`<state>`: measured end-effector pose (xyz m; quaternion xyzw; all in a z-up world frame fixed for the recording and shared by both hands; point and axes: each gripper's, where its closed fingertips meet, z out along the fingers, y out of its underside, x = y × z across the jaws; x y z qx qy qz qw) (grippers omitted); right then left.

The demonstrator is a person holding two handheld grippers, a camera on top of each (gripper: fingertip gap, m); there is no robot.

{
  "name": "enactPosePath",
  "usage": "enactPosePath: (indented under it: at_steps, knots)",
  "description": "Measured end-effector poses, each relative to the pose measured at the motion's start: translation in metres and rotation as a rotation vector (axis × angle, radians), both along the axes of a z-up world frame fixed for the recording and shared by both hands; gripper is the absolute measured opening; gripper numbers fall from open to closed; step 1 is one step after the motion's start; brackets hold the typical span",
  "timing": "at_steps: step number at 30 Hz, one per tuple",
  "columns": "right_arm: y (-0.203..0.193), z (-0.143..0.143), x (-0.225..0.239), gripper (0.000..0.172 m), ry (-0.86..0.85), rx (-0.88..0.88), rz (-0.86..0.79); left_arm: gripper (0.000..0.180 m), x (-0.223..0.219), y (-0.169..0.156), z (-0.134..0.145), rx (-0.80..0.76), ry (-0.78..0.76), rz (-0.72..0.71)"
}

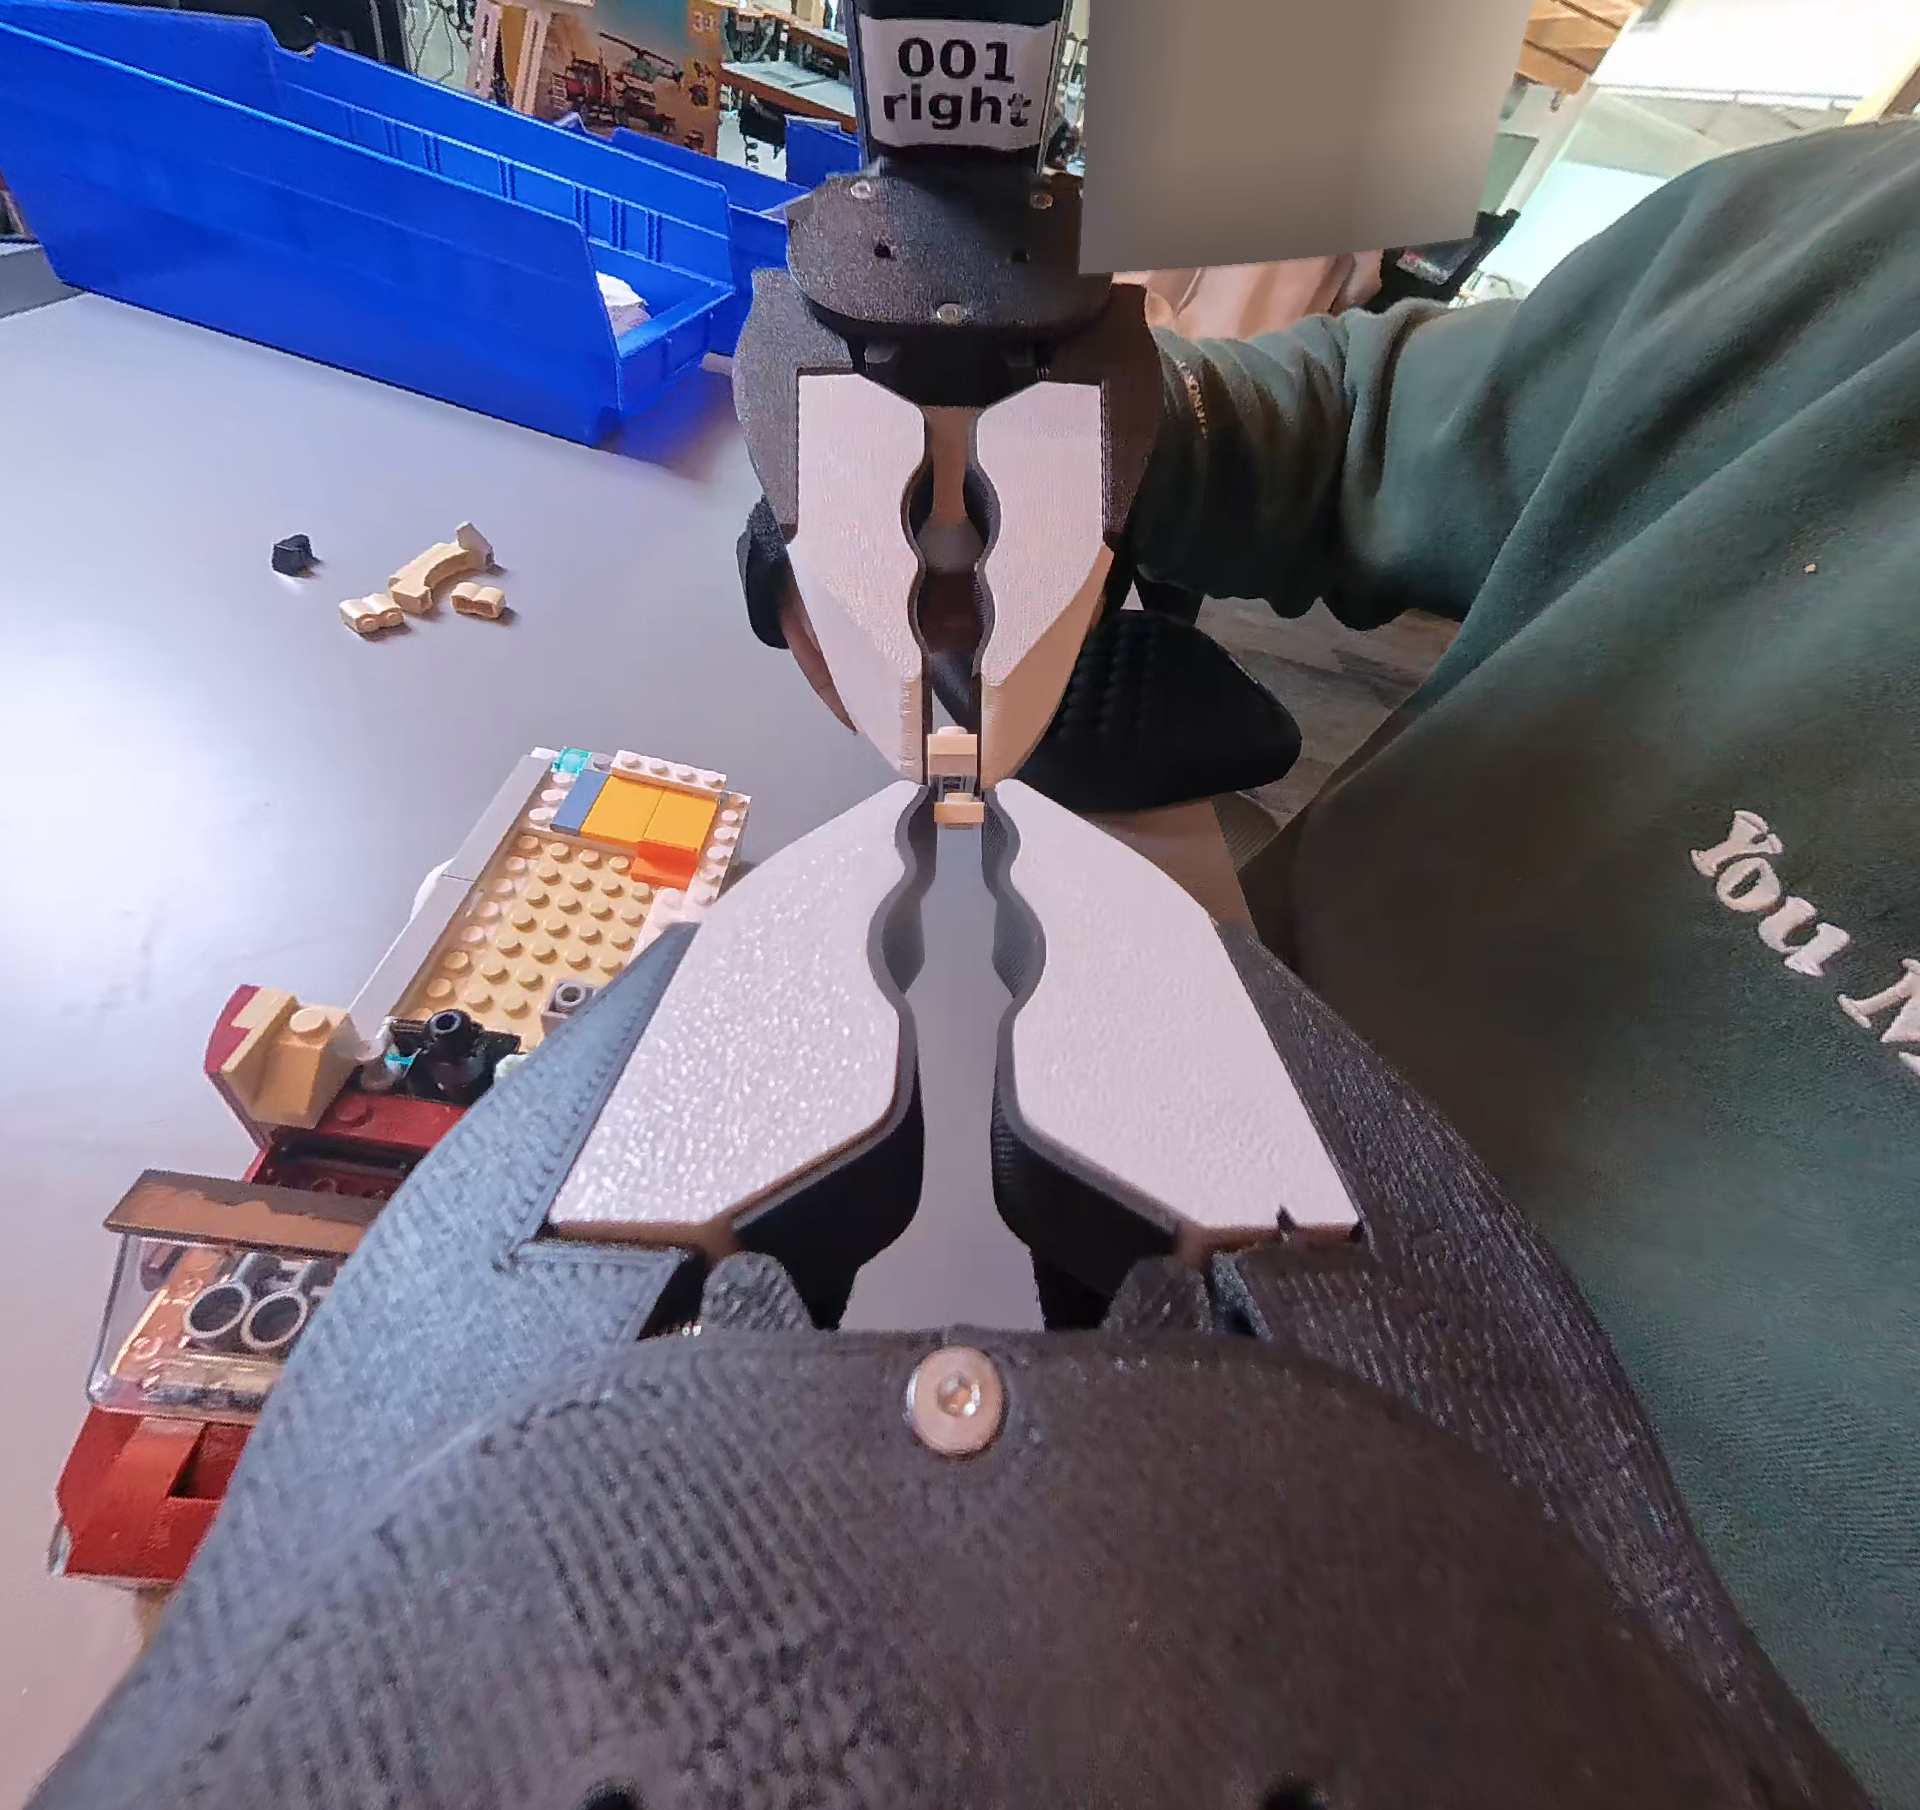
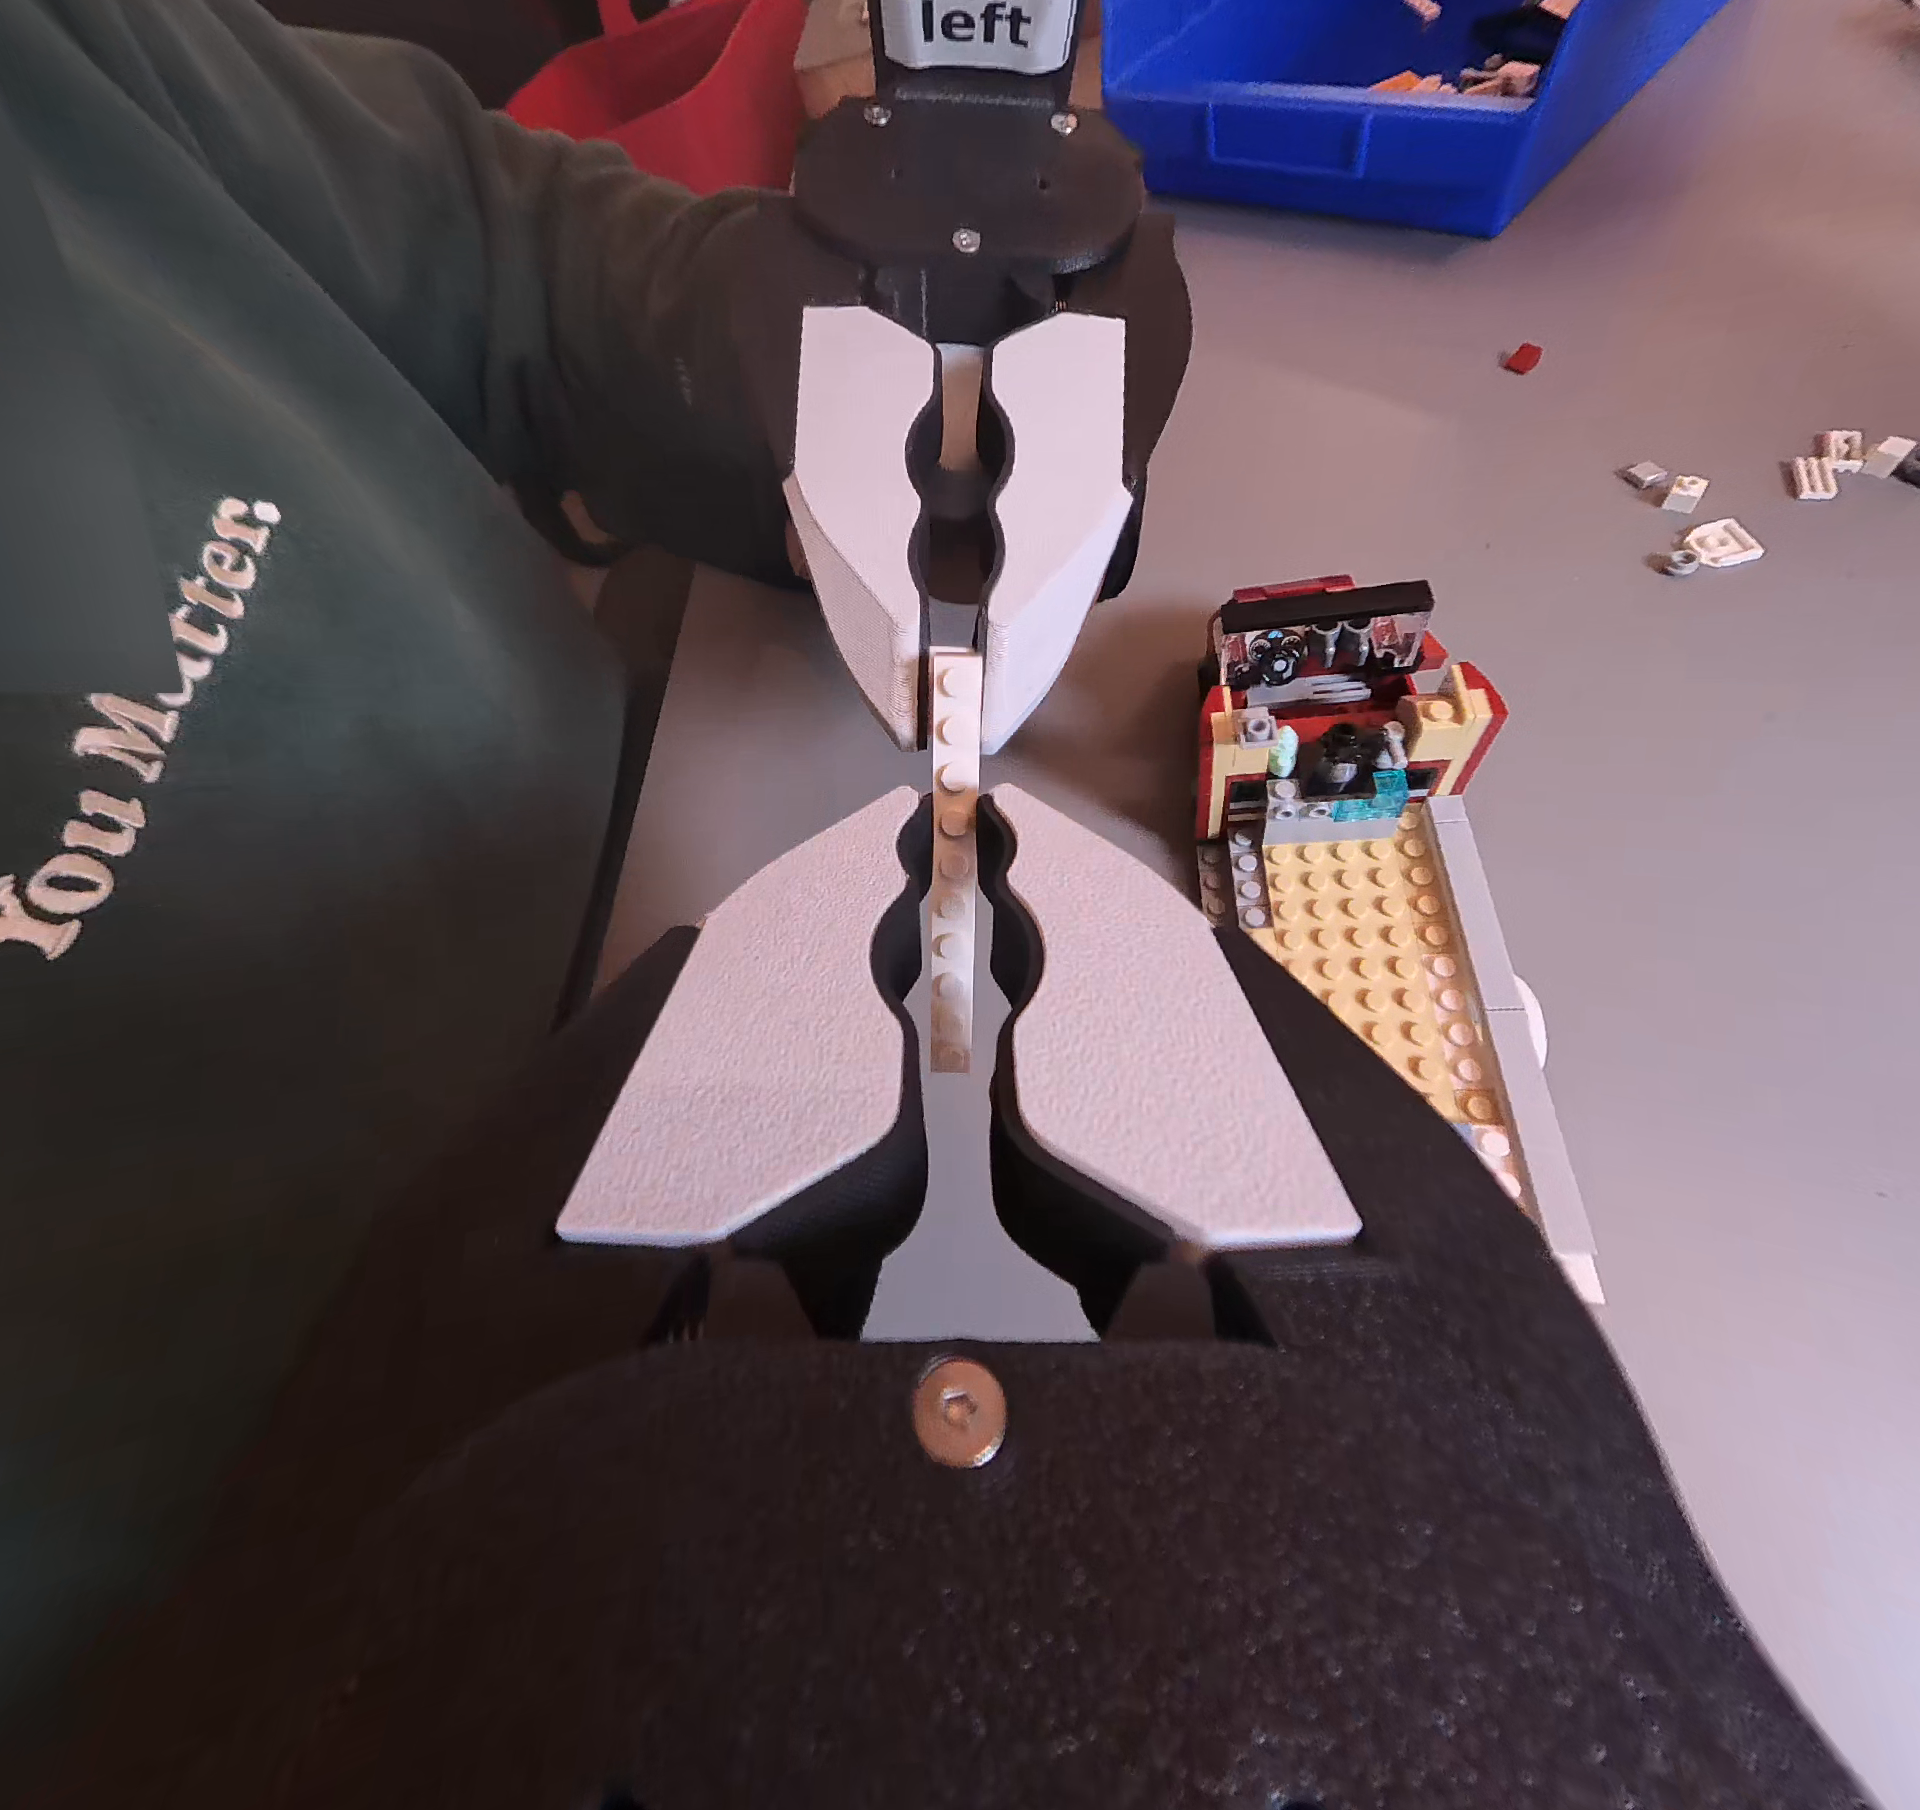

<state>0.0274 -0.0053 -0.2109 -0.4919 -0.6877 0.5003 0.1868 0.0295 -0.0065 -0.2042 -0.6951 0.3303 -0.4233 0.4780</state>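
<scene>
Centre frame: our left gripper (image 2: 954, 711) and right gripper (image 2: 954, 830), fingers nearly shut, both pinch long white studded plate (image 2: 956, 752) edgewise above desk (image 2: 1662, 929). Risk: thin plate twists, slips out, lands on brick model (image 2: 1371, 825) lower right.

Glossy plastic bricks (image 2: 1351, 919); matt grey table (image 1: 260, 721); cloth sleeve (image 1: 1558, 472).

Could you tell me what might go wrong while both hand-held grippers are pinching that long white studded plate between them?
1. The left hand-held gripper and right hand-held gripper grip the narrow white plate by its edges; any twist could pop it loose.
2. Small tan pieces on its underside might snap off.
3. A dropped plate could land near the table edge or hit the partly built model.
</scene>
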Motion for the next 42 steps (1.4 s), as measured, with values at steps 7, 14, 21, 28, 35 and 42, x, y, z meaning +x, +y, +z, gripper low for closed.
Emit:
enactPosePath:
  at_steps: [7,14,21,28,35,42]
  knots:
    - [-0.003,-0.007,0.002,0.008,-0.059,0.083,0.028,0.009,0.002,-0.003,-0.007,0.029,0.079,0.000]
    - [-0.002,-0.015,0.003,0.008,-0.098,0.145,0.010,0.009,0.002,-0.002,-0.015,0.037,0.151,0.025]
    - [-0.002,-0.022,0.003,0.008,-0.128,0.212,0.010,0.009,0.002,-0.001,-0.021,0.023,0.194,0.047]
    - [-0.005,-0.029,0.004,0.008,-0.181,0.225,0.053,0.009,0.005,-0.003,-0.024,0.043,0.221,0.040]
    - [-0.001,-0.041,0.010,0.008,-0.248,0.211,0.070,0.008,0.004,-0.007,-0.046,0.008,0.285,-0.008]
    - [0.001,-0.057,0.022,0.008,-0.329,0.192,0.060,0.009,0.001,-0.013,-0.100,0.075,0.616,-0.067]
